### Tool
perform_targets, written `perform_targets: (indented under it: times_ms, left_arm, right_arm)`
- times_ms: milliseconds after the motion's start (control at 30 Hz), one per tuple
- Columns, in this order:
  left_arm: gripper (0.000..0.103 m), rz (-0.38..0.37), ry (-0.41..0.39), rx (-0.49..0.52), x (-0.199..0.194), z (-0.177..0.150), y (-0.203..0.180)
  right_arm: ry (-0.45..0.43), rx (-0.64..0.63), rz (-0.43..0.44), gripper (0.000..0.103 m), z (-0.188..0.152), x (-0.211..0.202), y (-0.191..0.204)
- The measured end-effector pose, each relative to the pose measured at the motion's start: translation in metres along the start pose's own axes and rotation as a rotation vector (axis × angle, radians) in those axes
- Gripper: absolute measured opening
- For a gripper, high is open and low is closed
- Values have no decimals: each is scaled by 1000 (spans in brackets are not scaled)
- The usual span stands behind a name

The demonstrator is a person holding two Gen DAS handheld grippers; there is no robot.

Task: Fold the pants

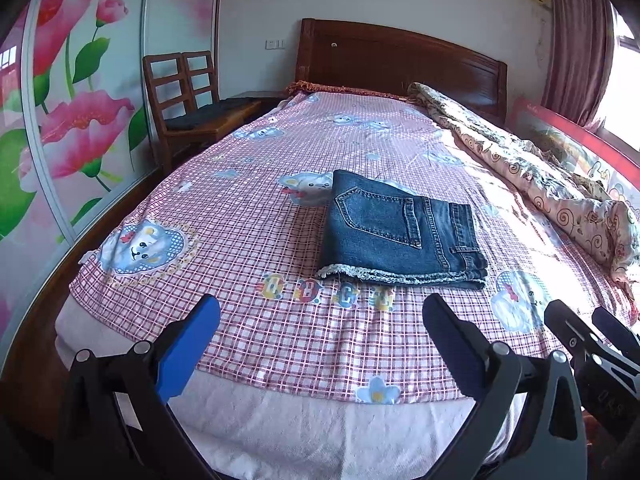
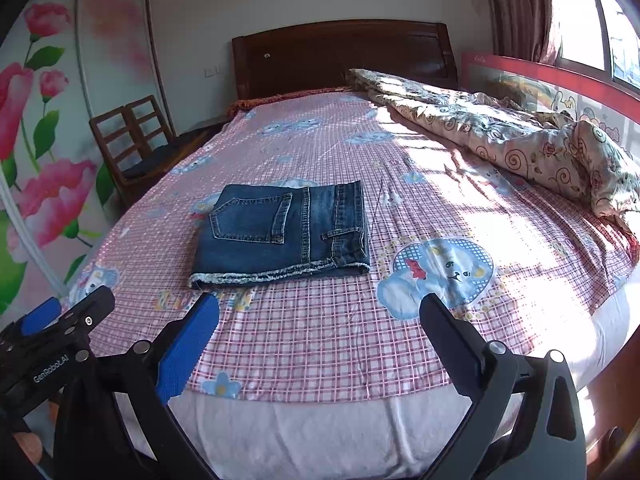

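Both jaws stand spread wide and hold nothing. On the left gripper [image 1: 320, 320] one finger wears a ribbed blue pad while the other looks dark and smooth; the right gripper [image 2: 319, 320] is built the same way, black plastic arms with round metal pivots. Each tool shows at the edge of the other's view: the right one at the lower right of the left view, the left one at the lower left of the right view, both partly cut off by the frame.

The pants [image 1: 400, 232] lie folded into a neat, flat rectangle near the middle of the bed [image 1: 280, 420], well ahead of both grippers and touching neither. They are dark blue denim with pale contrast stitching, a back pocket facing up and a frayed, whitish hem along the near edge (the layers beneath are hidden, so the number of folds cannot be told).

A sheet [image 1: 240, 208] of pink checked cotton, printed with blue cartoon animals and letters, covers the bed; below its near edge a white, fuzzy layer shows. A rumpled quilt [image 2: 520, 140] with swirls lies bunched along the window side, its far end cut off. Behind stands a dark wooden headboard [image 1: 400, 64], and two slatted wooden chairs [image 1: 184, 88] sit beside a flower-printed wardrobe [image 1: 80, 100].
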State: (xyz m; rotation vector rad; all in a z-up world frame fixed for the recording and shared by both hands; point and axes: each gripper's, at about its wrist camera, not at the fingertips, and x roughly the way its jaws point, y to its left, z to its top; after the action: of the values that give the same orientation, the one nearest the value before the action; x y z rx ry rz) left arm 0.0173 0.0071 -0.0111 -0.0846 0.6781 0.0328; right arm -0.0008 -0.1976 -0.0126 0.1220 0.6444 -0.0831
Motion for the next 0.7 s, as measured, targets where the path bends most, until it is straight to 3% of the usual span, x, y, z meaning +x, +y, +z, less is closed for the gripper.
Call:
perform_targets:
  times_ms: [167, 233, 367, 700]
  left_arm:
    - [101, 5, 26, 36, 4, 0, -6]
    - [101, 35, -3, 39, -1, -2, -8]
    - [101, 0, 1, 13, -1, -1, -8]
    - [101, -6, 16, 30, 2, -3, -8]
  right_arm:
    - [4, -14, -7, 100, 1, 1, 2]
    - [5, -24, -10, 100, 1, 0, 4]
    - [0, -35, -15, 100, 1, -2, 6]
    - [6, -34, -15, 100, 1, 0, 5]
